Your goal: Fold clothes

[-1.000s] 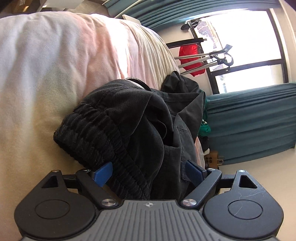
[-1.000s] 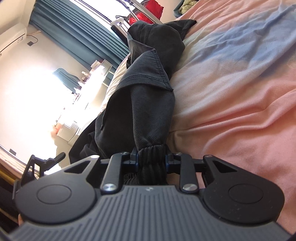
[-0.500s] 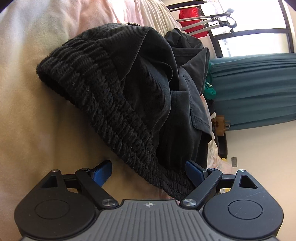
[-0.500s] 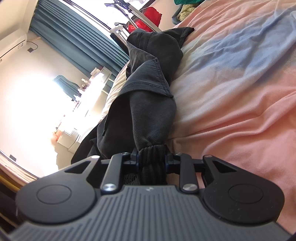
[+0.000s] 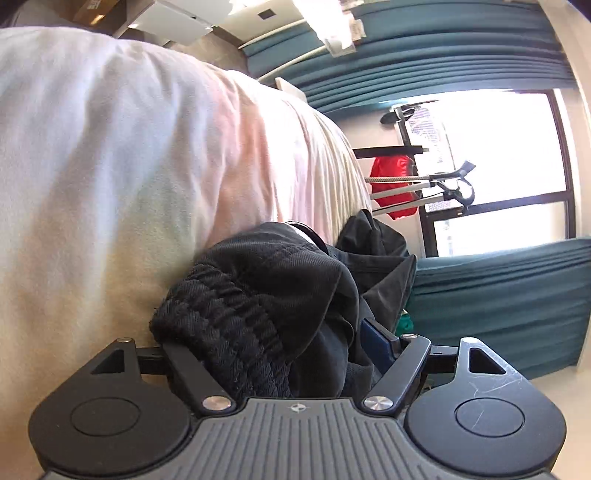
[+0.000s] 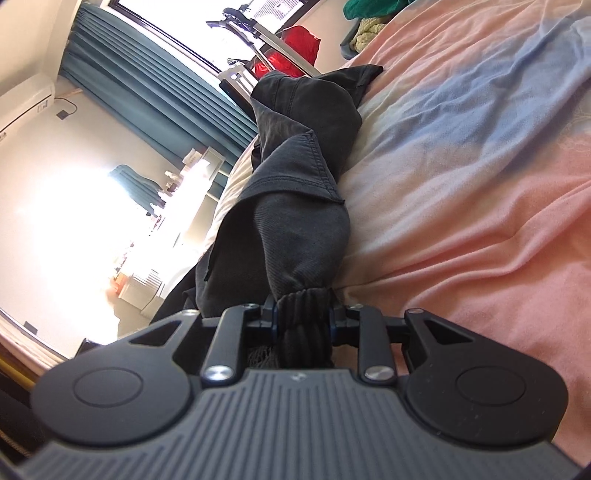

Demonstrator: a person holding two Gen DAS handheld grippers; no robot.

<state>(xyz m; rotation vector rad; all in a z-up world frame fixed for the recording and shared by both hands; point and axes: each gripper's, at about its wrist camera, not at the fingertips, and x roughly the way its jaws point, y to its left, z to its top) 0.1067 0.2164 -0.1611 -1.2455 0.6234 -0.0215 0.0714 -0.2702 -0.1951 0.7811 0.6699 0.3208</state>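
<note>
Dark black trousers (image 5: 280,280) lie bunched on the pink and white bed sheet (image 5: 110,166). Their ribbed elastic band sits between the jaws of my left gripper (image 5: 266,339), which are closing; the left pad is hidden by the cloth and the blue face of the right pad still shows. In the right wrist view the same trousers (image 6: 295,184) stretch away along the sheet (image 6: 461,184). My right gripper (image 6: 303,314) is shut on a gathered elastic end of them.
A clothes rack with a red garment (image 5: 393,184) stands by the bright window, teal curtains (image 5: 498,295) beside it. The same red garment (image 6: 291,48) shows beyond the bed's far end. Green and yellow clothes (image 6: 369,18) lie piled at the far bed corner.
My left gripper has swung and sunk so the elastic band now fills the gap between its jaws, which stand narrower. The right gripper keeps its hold and place.
</note>
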